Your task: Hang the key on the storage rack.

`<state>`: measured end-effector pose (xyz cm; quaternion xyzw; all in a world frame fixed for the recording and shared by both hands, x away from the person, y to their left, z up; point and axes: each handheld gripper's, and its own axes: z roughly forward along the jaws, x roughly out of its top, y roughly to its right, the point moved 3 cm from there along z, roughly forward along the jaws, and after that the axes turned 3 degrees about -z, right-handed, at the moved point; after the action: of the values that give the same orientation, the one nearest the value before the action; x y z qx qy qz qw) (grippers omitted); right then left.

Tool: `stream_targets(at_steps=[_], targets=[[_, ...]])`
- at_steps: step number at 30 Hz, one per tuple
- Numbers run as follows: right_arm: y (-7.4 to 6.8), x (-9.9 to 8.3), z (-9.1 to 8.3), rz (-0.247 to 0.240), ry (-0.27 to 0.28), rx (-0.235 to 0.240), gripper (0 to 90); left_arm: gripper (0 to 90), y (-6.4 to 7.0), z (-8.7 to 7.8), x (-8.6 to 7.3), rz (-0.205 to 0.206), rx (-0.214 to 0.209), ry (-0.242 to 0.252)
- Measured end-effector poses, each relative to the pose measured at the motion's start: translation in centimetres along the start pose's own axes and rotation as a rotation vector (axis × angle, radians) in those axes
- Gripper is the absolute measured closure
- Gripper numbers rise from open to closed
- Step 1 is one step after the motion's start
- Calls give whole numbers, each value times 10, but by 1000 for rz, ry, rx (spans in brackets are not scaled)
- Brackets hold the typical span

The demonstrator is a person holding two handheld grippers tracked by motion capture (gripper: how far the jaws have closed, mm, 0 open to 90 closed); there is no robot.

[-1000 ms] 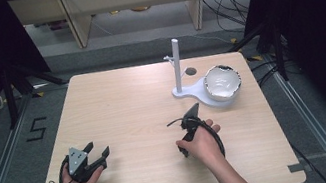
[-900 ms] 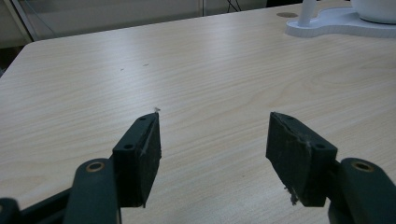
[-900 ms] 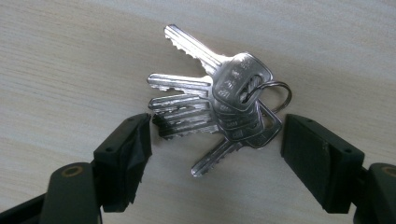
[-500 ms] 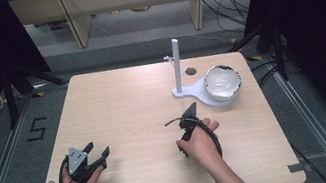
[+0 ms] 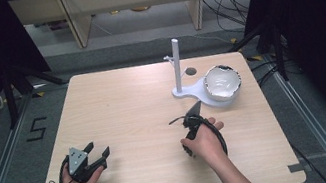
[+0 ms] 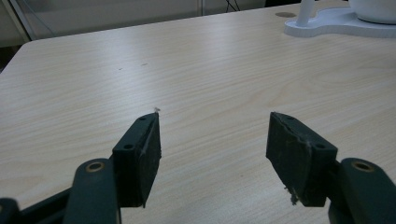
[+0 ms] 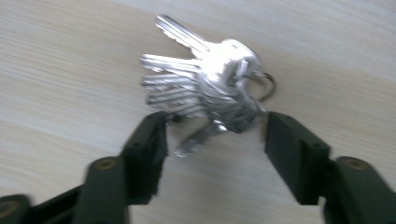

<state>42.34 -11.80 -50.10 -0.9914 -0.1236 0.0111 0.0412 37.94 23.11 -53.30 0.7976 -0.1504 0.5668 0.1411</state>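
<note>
- Your right gripper [image 7: 212, 140] has its jaws spread wide, one on each side of the bunch of keys [image 7: 205, 88], with a gap showing between each pad and the metal; nothing is clamped.
- The keys lie flat on the wooden table [image 7: 56, 60], several silver blades fanned out and a small split ring [image 7: 265, 86] sticking out at the side. The bunch sits just ahead of the jaw tips and partly between them.
- From the high view, your right gripper [image 5: 191, 117] points toward the white stand [image 5: 196, 88], just short of its base. The keys themselves are too small to make out there.
- The white stand carries an upright post [image 5: 177, 63] and, beside the post, a white bowl [image 5: 223, 82] resting on its base.
- Your left gripper [image 6: 212, 140] is also spread open with only bare tabletop between its pads. In the high view it [image 5: 98, 153] sits well away from the white stand, near the table's front edge on your left side.
</note>
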Motion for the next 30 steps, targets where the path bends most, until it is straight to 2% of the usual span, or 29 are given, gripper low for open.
stream_targets(at_steps=[3,4,5,6,9,10,13,14,15,16,18,22,24,25,26,30], targets=[[-5,1,-1,-15,10,-6,316,351,0,0,0,0,-1,1],[-3,4,2,-81,33,-28,293,351,0,-1,0,-2,0,0],[-6,4,2,-26,8,-26,289,350,0,-1,0,-3,1,-1],[-8,4,2,2,-1,-28,290,350,0,-1,0,-3,1,-1],[-8,6,6,1,24,-31,287,350,0,-1,0,-9,-1,-1],[-8,7,6,11,2,-36,286,350,0,-1,0,-10,-3,1],[-9,8,7,19,17,-50,287,350,0,0,0,-6,-7,3],[-7,8,8,-10,24,-64,288,350,0,-1,0,-6,-5,0],[-10,8,7,22,18,-69,288,350,0,-1,0,-5,-3,-4],[-10,8,8,26,14,-75,288,350,0,-1,0,-6,-3,-2],[-10,9,8,9,9,-88,289,350,0,-1,0,-6,-3,-3],[-10,9,9,11,18,-117,296,350,0,-1,0,-6,-4,-3],[-8,9,8,-2,14,-122,361,350,0,-1,0,-7,-4,-3],[-5,9,8,-37,26,-127,380,350,0,-1,0,-7,-4,-4],[-6,9,7,-14,0,-119,395,350,0,0,0,-8,-7,2],[-3,8,6,-39,-3,-132,430,350,0,-1,0,-7,-5,-3]])
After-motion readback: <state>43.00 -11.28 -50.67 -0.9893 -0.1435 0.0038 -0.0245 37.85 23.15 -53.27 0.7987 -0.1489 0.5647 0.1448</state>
